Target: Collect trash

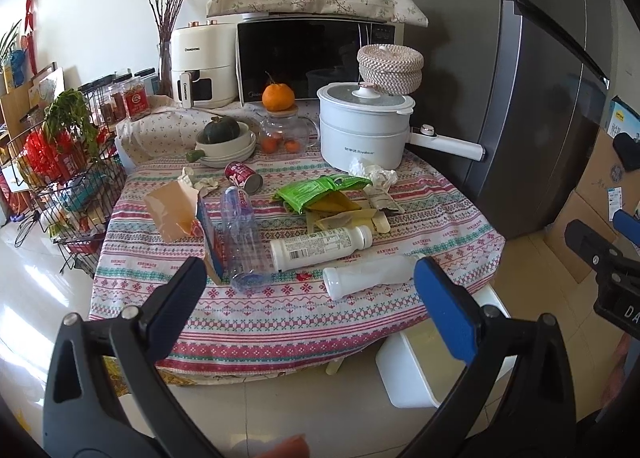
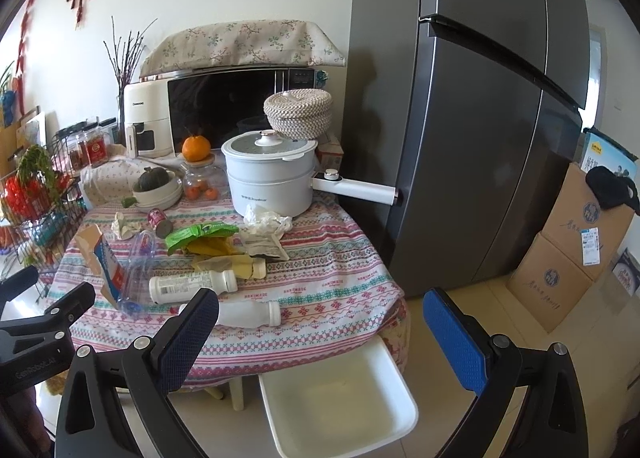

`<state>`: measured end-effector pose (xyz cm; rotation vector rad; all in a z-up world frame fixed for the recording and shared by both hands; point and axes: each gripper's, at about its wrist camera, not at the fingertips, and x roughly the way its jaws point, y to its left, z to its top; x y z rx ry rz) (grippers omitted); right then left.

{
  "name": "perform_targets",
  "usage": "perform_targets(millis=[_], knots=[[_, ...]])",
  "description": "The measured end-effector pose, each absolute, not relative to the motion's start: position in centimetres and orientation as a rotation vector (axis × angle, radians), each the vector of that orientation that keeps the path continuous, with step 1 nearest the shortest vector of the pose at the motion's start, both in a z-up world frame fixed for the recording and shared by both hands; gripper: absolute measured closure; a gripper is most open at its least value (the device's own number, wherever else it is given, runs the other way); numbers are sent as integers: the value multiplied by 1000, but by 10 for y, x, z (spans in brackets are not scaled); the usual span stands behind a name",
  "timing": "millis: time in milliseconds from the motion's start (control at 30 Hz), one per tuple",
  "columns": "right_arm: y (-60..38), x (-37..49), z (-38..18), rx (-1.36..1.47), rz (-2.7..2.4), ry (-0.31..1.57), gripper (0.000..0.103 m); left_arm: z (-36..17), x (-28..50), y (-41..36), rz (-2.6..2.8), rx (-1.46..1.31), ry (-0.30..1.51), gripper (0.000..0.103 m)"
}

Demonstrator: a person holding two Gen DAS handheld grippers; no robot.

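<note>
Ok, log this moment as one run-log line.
phase: approach | left hand-held gripper: open, empty | right hand-held gripper: open, empty | trash on table: uncollected | white bin: on floor, looks empty

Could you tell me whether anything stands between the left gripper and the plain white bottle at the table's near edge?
Nothing visible does. The left gripper hangs open in front of the table, and the plain white bottle lies on its side at the near edge, nearer than the labelled bottle. The white bin stands on the floor below.

woven cloth tablecloth (image 1: pixel 280 322), glossy fridge (image 2: pixel 480 118)
</note>
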<state>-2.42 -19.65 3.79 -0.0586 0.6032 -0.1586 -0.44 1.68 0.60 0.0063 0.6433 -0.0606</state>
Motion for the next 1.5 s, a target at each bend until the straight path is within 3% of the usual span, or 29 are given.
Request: perform_targets(millis=[1167, 1333, 1500], knots=[[-194, 3, 23, -118, -156, 701, 0, 13, 31, 20, -165, 36, 674, 0], [-196, 29, 19, -117, -92, 776, 0, 0, 70, 33, -220, 11, 805, 0], [-210, 57, -15, -29, -43, 886, 0, -48, 114, 47, -260, -11, 993, 4]])
